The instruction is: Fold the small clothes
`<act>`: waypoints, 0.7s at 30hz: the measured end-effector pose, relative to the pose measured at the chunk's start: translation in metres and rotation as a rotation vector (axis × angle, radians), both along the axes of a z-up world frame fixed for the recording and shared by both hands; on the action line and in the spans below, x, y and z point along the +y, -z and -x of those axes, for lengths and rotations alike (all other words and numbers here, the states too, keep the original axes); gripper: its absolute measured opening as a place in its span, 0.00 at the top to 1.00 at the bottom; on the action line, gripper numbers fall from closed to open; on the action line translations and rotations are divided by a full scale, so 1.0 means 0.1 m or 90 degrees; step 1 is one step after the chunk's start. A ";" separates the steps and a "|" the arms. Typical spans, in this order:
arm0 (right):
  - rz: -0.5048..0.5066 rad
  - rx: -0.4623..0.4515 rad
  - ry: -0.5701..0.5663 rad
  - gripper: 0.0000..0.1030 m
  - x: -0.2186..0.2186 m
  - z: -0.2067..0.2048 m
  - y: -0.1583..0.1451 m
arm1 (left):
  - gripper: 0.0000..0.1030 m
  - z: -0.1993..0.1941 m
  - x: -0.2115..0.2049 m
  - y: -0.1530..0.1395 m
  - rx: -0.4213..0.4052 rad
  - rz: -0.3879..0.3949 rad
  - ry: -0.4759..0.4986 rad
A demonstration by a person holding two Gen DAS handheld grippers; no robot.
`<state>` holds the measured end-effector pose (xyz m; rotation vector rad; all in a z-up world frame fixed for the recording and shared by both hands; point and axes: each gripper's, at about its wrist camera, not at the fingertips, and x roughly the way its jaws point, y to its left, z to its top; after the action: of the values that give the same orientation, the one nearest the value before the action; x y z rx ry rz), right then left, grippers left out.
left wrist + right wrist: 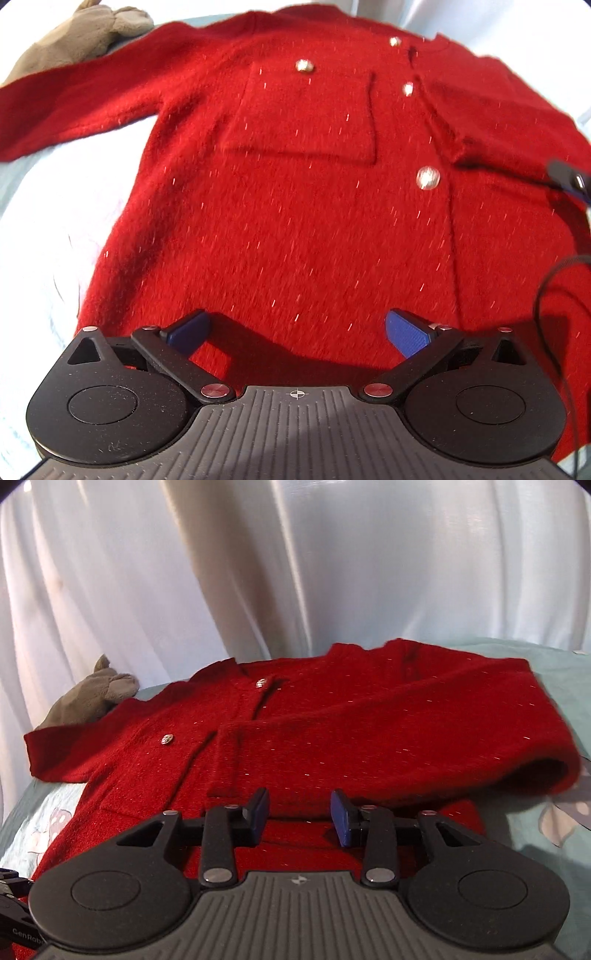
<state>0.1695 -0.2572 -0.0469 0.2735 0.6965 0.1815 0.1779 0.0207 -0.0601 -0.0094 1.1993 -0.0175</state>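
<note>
A red fuzzy cardigan (295, 206) with silver buttons and a chest pocket lies flat on the bed, front up. One sleeve stretches out to the left; the other sleeve (406, 738) is folded across the body. My left gripper (297, 332) is wide open and empty, hovering over the cardigan's lower hem. My right gripper (298, 814) is open with a narrower gap, empty, low over the hem below the folded sleeve; it also shows at the right edge of the left wrist view (569, 177).
A grey plush garment (81, 37) lies bunched at the far left of the bed, also seen in the right wrist view (88, 701). Pale printed bedsheet (554, 812) surrounds the cardigan. White curtains (258, 572) hang behind the bed.
</note>
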 end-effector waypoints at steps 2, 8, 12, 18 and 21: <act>-0.008 0.000 0.033 0.57 -0.15 0.15 -0.04 | 0.00 -0.15 -0.07 -0.12 -0.033 0.037 0.018; -0.062 0.010 0.085 0.49 -0.35 0.53 0.03 | 0.00 -0.79 -0.32 -0.29 -0.081 0.237 0.079; -0.095 0.024 0.098 0.49 -0.37 0.63 0.10 | 0.00 -1.11 -0.44 -0.17 -0.058 0.351 0.079; -0.102 0.023 0.122 0.45 -0.49 0.74 0.11 | 0.11 -1.30 -0.42 0.13 -0.006 0.372 0.029; -0.106 0.020 0.131 0.44 -0.53 0.77 0.11 | 0.19 -1.35 -0.32 0.18 -0.016 0.412 0.013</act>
<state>0.0920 -0.3107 -0.0575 0.5059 0.6799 0.0393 0.3126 -0.0111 -0.0778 -0.5620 1.1251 -0.4218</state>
